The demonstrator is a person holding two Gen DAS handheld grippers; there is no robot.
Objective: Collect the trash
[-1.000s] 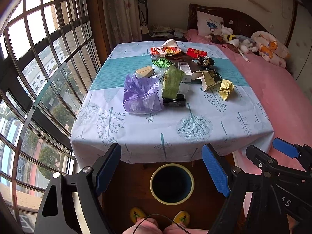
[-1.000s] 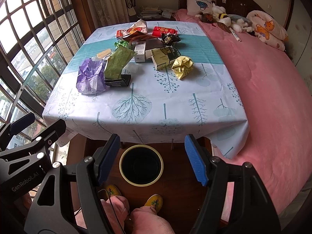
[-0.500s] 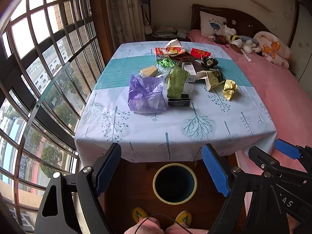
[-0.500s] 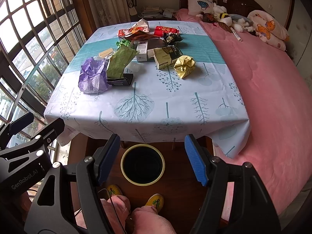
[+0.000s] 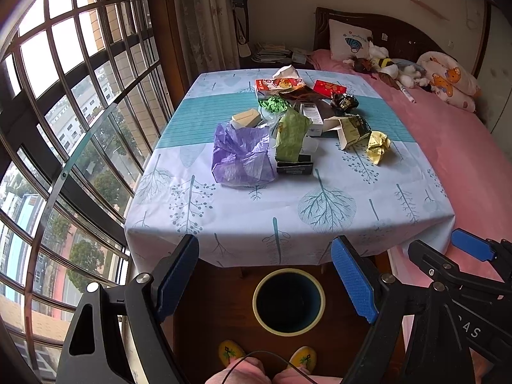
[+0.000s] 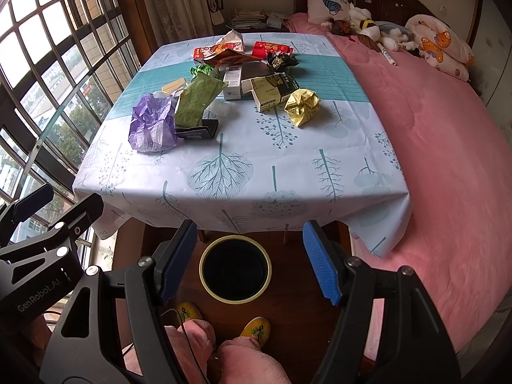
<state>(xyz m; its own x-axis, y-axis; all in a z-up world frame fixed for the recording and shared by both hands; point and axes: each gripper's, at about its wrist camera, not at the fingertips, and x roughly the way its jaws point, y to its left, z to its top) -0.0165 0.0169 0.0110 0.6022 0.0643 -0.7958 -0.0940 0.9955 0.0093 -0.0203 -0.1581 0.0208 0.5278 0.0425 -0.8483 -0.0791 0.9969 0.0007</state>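
Trash lies in the middle and far half of a table with a tree-print cloth [image 5: 320, 211] [image 6: 224, 172]: a crumpled purple bag [image 5: 241, 156] [image 6: 152, 124], a green wrapper [image 5: 291, 134] [image 6: 196, 100], a yellow crumpled wrapper [image 5: 377, 147] [image 6: 302, 105], cartons and red packs. A round bin [image 5: 289, 300] [image 6: 236, 268] with a yellow rim stands on the floor in front of the table. My left gripper [image 5: 265, 278] and right gripper [image 6: 249, 259] are both open and empty, held above the bin, short of the table's near edge.
A pink bed [image 6: 448, 134] with pillows and soft toys runs along the table's right side. A barred bay window [image 5: 64, 112] is on the left. The person's knees and yellow slippers [image 6: 256, 326] are below the grippers.
Both views have shifted slightly; the table and bin sit a little further right and lower in the left view. The trash has not moved and both grippers stay open.
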